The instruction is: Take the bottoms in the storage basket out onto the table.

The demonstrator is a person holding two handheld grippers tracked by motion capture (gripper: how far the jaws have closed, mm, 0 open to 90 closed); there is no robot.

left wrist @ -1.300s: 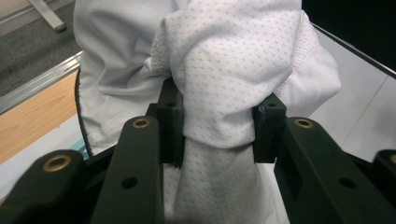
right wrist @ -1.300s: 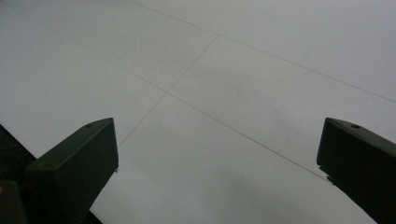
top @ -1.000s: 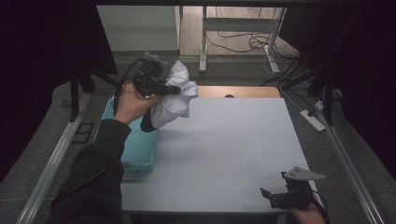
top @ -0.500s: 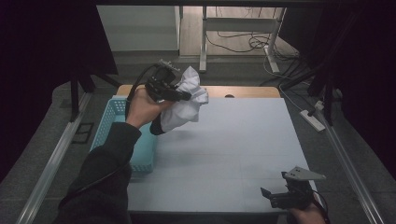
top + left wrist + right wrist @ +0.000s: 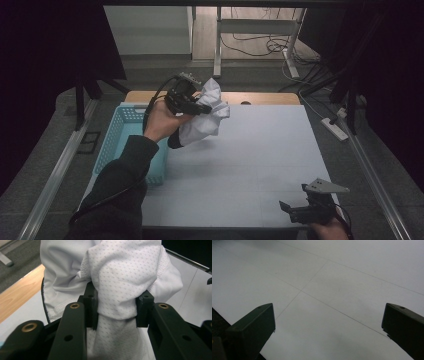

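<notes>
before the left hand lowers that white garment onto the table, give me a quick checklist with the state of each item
1. Left gripper clamped on the white mesh garment: ok, cloth bunched between both pads.
2. Garment clear of the blue basket: ok, in the high view it hangs over the table edge beside the basket.
3. White tabletop free where the garment would land: ok.
4. Right gripper out of the way: ok, at the near right corner, jaws wide open over bare tabletop.
5. Cable from the left gripper clear of the cloth: cannot tell.
6. Whole garment lifted, nothing trailing in the basket: cannot tell, the hand hides its lower end.
</notes>
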